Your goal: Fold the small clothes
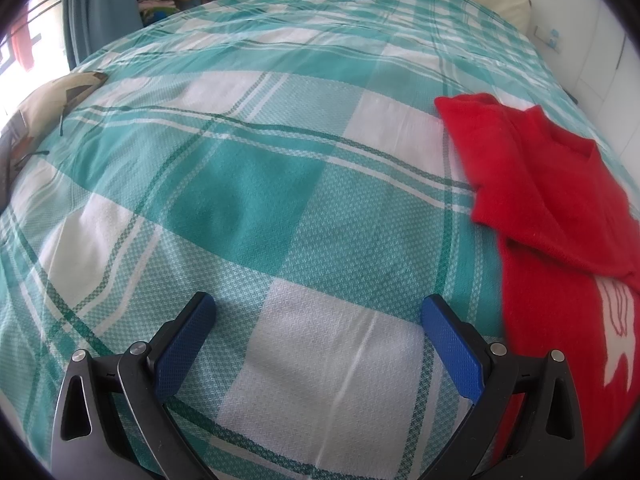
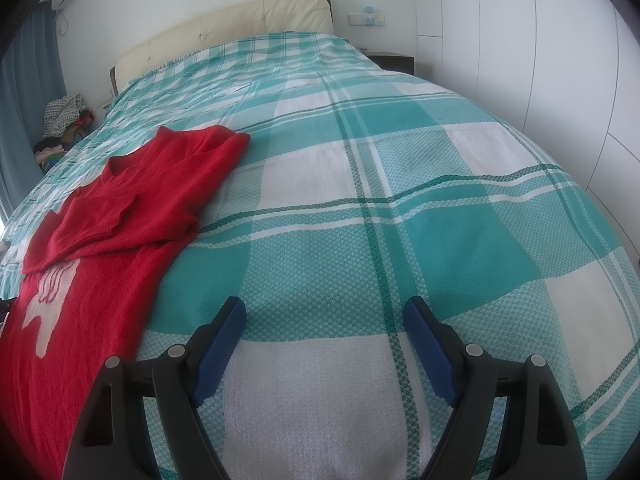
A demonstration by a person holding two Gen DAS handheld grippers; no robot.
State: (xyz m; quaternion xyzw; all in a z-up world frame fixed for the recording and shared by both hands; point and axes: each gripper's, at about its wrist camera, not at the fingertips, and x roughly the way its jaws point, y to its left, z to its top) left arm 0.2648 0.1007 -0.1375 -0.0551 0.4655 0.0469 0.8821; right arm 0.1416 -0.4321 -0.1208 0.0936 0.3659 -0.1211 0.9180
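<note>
Left gripper (image 1: 318, 312), jaws apart (nothing between them), above checked bedspread (image 1: 256, 184); red sweater (image 1: 544, 208) at its right edge.

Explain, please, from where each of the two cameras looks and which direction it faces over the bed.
Left wrist: sits on the left gripper, low over the plaid bedspread, facing the headboard; red sweater at its right; its open blue-padded fingers show.
Right wrist: sits on the right gripper, facing the headboard; sweater at its left; its open fingers show.
Shared: sweater, bedspread, headboard, the clothes pile.
</note>
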